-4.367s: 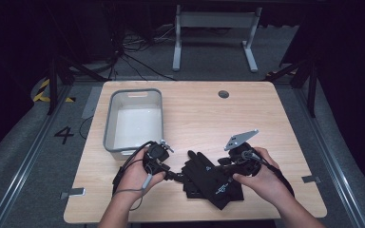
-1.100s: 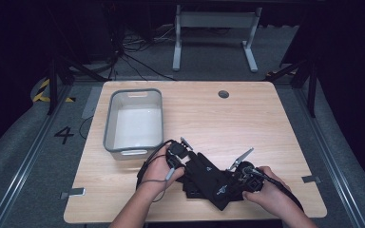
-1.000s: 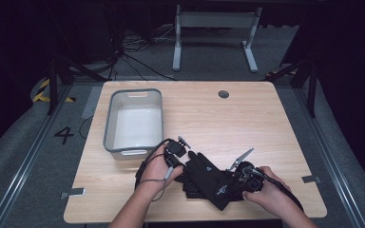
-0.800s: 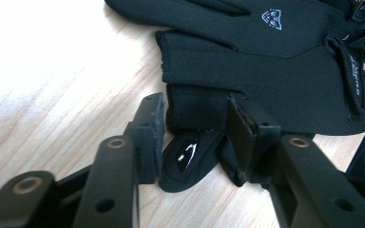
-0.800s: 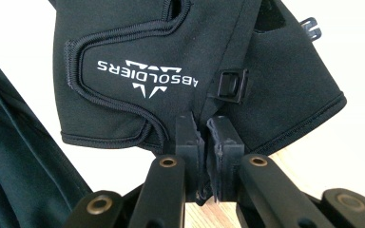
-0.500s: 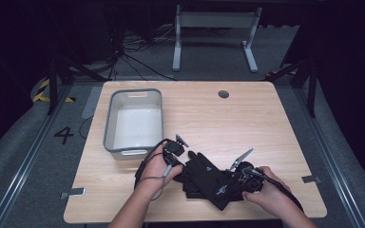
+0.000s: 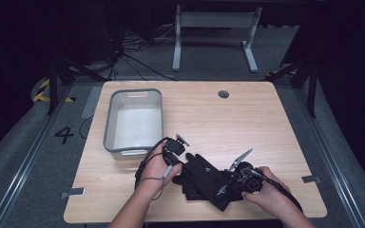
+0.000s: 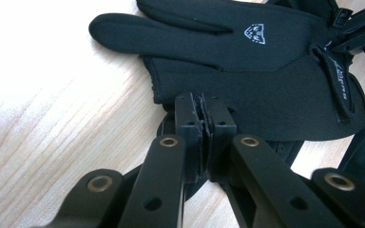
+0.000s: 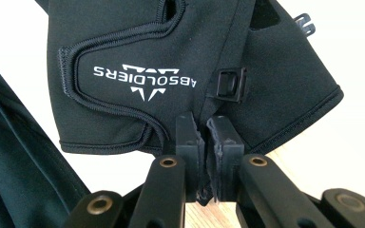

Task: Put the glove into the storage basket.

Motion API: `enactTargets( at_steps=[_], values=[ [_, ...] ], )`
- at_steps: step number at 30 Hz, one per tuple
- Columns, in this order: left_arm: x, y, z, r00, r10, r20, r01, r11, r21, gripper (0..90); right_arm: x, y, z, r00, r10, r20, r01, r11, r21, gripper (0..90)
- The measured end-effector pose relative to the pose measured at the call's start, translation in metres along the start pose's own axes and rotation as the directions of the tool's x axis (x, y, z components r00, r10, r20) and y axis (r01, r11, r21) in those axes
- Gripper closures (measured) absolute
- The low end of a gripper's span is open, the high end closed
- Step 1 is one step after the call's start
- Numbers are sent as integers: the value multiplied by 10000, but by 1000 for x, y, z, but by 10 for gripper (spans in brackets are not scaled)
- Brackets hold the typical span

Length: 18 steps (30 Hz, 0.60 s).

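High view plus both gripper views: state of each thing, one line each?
Black glove: flat on the table, pinched at both ends.
Left gripper: shut on the glove's edge below the fingers.
Right gripper: shut on the glove's cuff.
Grey bin: upright, empty.
Table: bare beyond bin and glove.

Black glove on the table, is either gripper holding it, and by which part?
Both. Left gripper pinches the black glove at its finger-side edge; right gripper pinches its cuff hem.
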State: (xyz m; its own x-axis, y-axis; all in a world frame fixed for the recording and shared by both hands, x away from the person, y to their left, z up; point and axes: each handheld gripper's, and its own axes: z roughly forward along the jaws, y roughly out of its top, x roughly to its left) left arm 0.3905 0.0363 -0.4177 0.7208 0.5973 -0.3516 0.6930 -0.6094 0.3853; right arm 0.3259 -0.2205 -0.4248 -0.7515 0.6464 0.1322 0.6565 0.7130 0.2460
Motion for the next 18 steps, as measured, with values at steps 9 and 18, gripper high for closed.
enactTargets(
  at_steps=[9, 18],
  values=[
    [-9, 0, -11, 9992, 317, -231, -326, 9987, -388, 884, 2, -1, -10, 9999, 21, 104, -18, 9997, -248, 869],
    [-25, -9, -34, 9971, 618, -435, -659, 9930, -983, 885, -1, 0, -40, 9991, -21, 416, 62, 9951, -982, 869]
  ],
)
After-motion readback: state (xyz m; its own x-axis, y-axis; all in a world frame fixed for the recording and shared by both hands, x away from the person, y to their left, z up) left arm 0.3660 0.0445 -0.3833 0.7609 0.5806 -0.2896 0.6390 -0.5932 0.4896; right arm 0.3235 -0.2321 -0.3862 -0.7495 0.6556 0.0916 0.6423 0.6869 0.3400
